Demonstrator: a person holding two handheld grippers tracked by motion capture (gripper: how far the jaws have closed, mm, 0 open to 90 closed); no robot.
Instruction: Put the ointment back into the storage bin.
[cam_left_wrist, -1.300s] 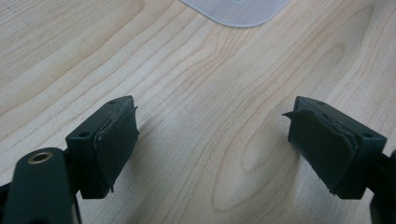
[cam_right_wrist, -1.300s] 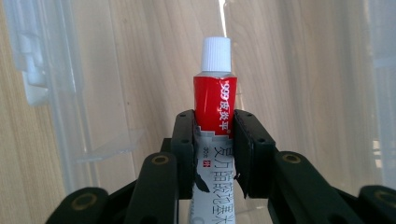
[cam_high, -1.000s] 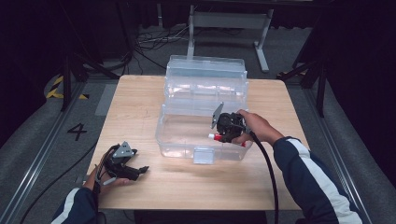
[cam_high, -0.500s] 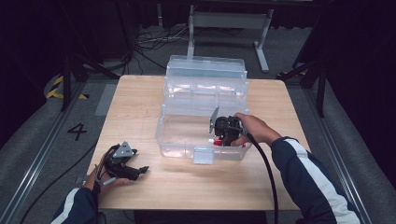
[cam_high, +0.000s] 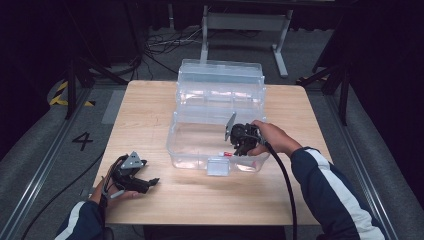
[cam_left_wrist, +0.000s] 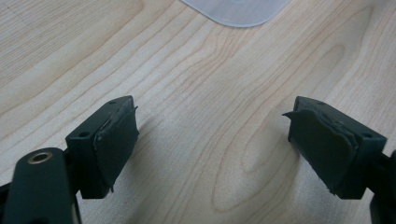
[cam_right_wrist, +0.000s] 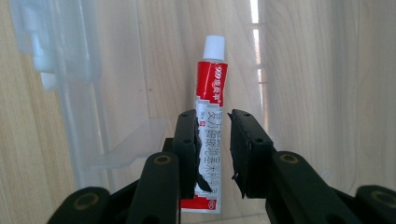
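Inside the clear plastic bin (cam_high: 200, 145), our right gripper (cam_right_wrist: 212, 149) has just been closing on the red-and-white soft ointment tube (cam_right_wrist: 210, 93); light, squashable, so we hold mid-body gently.

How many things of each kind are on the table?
Clear plastic box: 1
Red and white tube: 1
Hand-held grippers: 2, the left hand-held gripper and the right hand-held gripper
Total: 4
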